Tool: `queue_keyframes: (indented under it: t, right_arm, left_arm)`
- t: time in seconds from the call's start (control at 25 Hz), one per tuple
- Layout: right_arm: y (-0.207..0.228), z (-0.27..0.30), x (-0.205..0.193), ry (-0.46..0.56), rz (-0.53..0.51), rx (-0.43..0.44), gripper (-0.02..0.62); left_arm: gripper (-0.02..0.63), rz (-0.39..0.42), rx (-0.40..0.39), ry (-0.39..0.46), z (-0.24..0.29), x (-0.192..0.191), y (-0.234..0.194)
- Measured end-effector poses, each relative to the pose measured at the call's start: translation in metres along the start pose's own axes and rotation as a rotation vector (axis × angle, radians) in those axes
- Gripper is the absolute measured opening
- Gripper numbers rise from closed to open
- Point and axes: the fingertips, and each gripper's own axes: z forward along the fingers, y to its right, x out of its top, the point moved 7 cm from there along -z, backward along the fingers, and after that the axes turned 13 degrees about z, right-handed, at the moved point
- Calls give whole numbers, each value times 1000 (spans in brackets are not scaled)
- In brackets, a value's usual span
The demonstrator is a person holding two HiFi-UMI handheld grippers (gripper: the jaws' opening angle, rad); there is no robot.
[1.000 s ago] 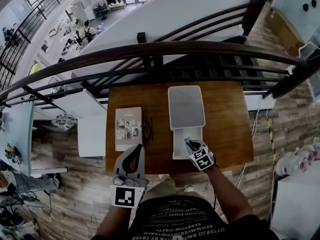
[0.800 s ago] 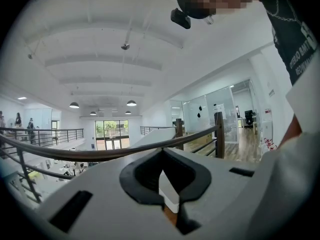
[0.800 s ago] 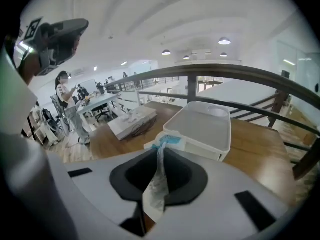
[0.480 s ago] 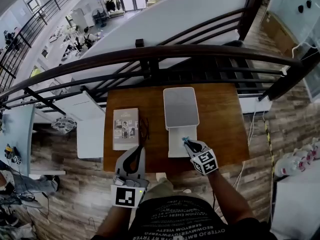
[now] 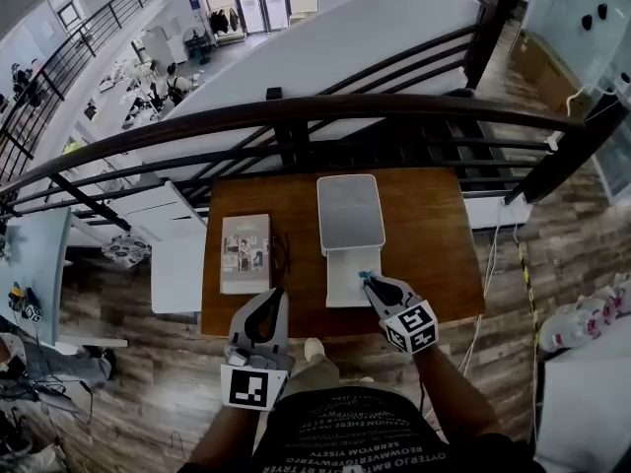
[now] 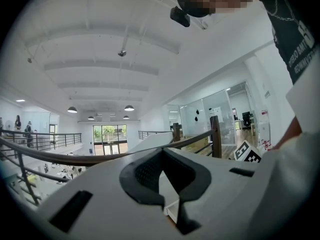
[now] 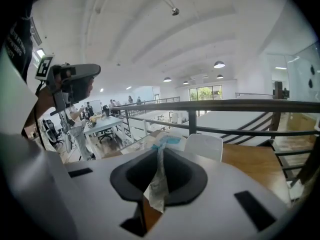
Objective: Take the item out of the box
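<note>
While at the box (image 5: 343,284), right gripper (image 5: 366,280) tight on a thin plastic packet (image 7: 159,181).

We wear a black T-shirt (image 5: 355,434) with white lettering. Our left gripper (image 5: 271,299) and right gripper (image 5: 367,282) are grey shells with dark pads (image 6: 141,173), each carrying a black-and-white marker cube (image 5: 411,327).

Open white box (image 5: 350,227), crinkled clear packet (image 7: 159,181) over it

A table (image 5: 434,244) stands before a railing (image 5: 394,101). At its middle sits an open box (image 5: 340,284), the lid (image 5: 350,215) lying behind it. A booklet (image 5: 245,252) lies to the left, a thin cord (image 5: 281,254) between booklet and box.
</note>
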Motion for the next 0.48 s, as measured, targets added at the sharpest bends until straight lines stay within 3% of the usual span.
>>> queue_keyframes:
  t: [0.48]
  right_arm:
    - [-36, -64, 40, 124, -68, 49, 32]
  left_arm:
    - [5, 8, 9, 24, -23, 17, 21]
